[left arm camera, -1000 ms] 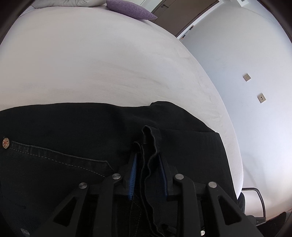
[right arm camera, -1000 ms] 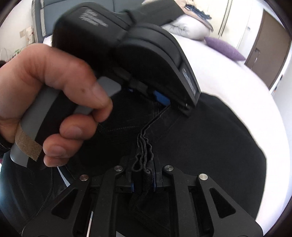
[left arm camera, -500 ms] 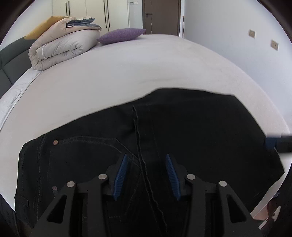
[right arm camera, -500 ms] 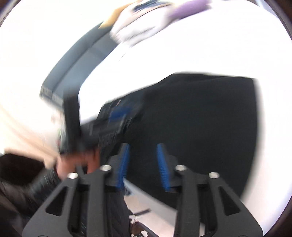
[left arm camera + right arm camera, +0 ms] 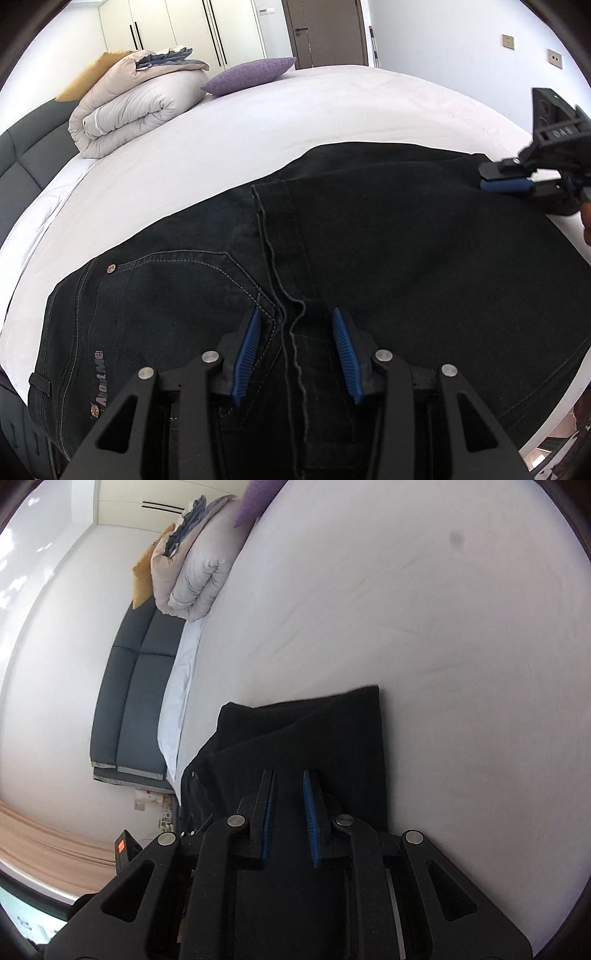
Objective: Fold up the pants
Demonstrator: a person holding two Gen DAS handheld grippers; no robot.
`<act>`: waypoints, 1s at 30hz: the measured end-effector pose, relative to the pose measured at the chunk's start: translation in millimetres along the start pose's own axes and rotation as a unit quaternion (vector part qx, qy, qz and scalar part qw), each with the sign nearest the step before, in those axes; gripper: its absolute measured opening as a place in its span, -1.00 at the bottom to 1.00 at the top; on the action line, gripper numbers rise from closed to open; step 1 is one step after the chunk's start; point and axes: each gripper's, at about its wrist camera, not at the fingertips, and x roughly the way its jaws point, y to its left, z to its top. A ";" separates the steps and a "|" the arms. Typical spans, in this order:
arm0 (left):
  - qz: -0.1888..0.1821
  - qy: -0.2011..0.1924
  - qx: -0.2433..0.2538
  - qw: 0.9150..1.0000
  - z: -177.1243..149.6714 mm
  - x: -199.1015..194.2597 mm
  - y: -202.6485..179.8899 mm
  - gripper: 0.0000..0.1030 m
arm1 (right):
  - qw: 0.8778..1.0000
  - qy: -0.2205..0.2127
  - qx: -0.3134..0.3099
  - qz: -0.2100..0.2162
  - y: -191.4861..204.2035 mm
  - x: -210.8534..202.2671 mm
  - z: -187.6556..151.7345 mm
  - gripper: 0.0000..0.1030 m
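Both grippers have let go of the hem they pinched a second ago: left gripper [image 5: 295,350] gapes wide over the pants [image 5: 406,258], right gripper [image 5: 288,819] part open, empty. Black pants lie folded flat on the bed [image 5: 295,110]. Only the left view shows the pocket stitching; the right shows the fold's edge.

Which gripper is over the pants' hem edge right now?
The left gripper: open, straddling the wavy hem edge by the back pocket. The right gripper sits at the pants' far fold.

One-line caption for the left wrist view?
Left gripper open above black pants folded on a white bed; right gripper at their far edge.
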 end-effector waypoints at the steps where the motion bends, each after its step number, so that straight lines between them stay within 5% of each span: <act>1: 0.001 -0.001 0.001 1.000 -0.4 0.6 -0.3 -0.15 | 1.000 0.004 -0.003 0.004 -3.4 1.9 -3.2 -0.72; 12: 0.005 -0.002 -0.002 1.000 -0.3 1.9 -0.2 -0.15 | 0.997 0.070 -0.023 0.021 40.4 -1.6 -154.2 -0.72; 20: -0.011 -0.004 -0.030 0.999 1.6 0.9 6.4 -0.15 | 0.996 0.053 -0.068 -0.030 48.1 -7.5 -191.5 -1.00; 22: -0.034 -0.004 -0.066 0.997 2.2 -3.1 16.8 -0.16 | 0.998 0.045 -0.052 -0.010 38.0 -9.0 -190.8 -1.00; 26: -0.088 -0.024 -0.179 0.980 -11.6 -29.4 50.7 -0.13 | 0.997 0.038 -0.062 -0.017 39.6 -5.0 -195.0 -1.00; 28: -0.096 -0.045 -0.251 0.962 -27.3 -48.6 75.4 0.36 | 0.997 0.036 -0.061 -0.014 39.2 -3.4 -196.5 -1.00; 30: -0.107 -0.077 -0.330 0.935 -48.6 -69.2 104.7 0.66 | 0.997 0.034 -0.063 -0.014 40.7 -2.2 -197.9 -1.00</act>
